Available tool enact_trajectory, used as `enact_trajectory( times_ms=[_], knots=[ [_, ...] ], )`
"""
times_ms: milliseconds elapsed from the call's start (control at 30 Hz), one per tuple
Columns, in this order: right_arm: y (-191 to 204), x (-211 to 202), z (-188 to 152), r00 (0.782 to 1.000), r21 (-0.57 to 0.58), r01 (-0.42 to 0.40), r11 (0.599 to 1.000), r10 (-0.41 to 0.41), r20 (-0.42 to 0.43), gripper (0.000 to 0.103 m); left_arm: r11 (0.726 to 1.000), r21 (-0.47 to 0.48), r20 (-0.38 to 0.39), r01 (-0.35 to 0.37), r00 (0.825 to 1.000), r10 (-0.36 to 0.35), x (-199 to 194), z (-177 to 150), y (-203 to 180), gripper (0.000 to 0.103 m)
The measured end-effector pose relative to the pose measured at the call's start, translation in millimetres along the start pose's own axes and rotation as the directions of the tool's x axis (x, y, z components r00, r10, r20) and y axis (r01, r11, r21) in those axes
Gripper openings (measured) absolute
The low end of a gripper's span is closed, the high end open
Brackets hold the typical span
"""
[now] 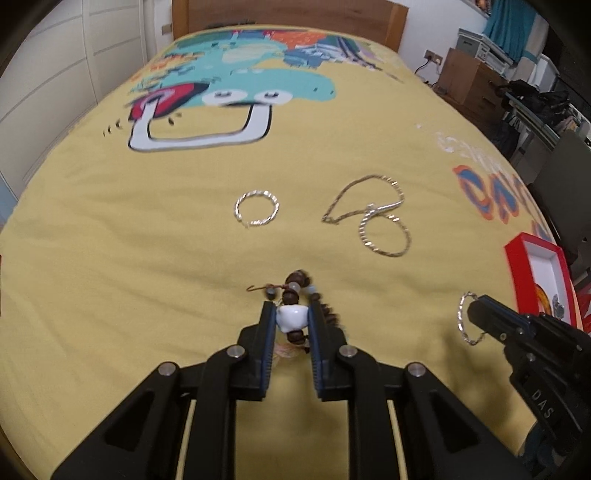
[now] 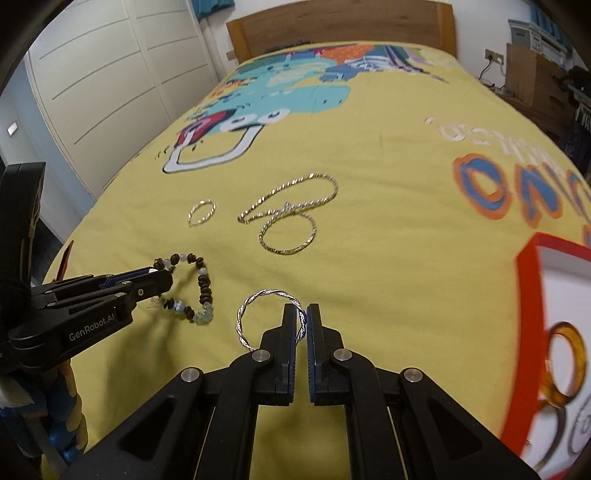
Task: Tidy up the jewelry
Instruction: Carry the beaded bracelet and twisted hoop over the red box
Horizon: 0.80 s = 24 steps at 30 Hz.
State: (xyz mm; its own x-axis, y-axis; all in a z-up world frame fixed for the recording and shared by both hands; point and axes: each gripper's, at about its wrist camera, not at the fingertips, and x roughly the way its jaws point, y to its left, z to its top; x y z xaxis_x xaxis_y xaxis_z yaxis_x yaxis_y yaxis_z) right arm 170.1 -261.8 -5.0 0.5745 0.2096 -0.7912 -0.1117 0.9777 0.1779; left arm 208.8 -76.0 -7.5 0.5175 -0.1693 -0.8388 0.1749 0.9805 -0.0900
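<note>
- On the yellow printed bedspread (image 1: 110, 258), toward its foot edge, the left gripper (image 1: 291, 314) had its jaws closed partway on the white bead of a beaded bracelet (image 1: 295, 295), whose brown and pale beads lay on the cloth.
- Toward the bedspread's right edge, the right gripper (image 2: 302, 319) had its jaws nearly together, pinching the rim of a twisted silver hoop (image 2: 242, 317).
- Farther up the bedspread, near its middle, lay a small silver hoop (image 1: 256, 208); beside it, to the right, a silver chain (image 1: 364, 197) crossed over a larger twisted hoop (image 1: 384, 236).
- At the right edge sat a red-rimmed white box (image 2: 524, 295) holding an amber ring (image 2: 565, 363) and other rings too blurred to name.
- A wooden headboard (image 2: 340, 26) stood at the far end.
</note>
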Motion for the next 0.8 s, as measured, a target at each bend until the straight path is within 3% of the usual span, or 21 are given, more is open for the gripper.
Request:
enact_trajectory(
  times_ms=[433,800],
  knots=[
    [-15.1,-90.1,-24.0,0.995,0.016,0.041,0.999,-0.042,0.092,0.005,0.996,0.094,0.118,-0.007,0.993,-0.004,-76.1,-19.3,-38.4,0.016],
    [-36.4,-133.3,-47.7,0.989,0.061,0.068,0.996,-0.076,0.131,0.005,0.984,0.176,0.156,0.011,0.987,-0.038,-102.8,-32.9,-77.2,0.016]
  ],
)
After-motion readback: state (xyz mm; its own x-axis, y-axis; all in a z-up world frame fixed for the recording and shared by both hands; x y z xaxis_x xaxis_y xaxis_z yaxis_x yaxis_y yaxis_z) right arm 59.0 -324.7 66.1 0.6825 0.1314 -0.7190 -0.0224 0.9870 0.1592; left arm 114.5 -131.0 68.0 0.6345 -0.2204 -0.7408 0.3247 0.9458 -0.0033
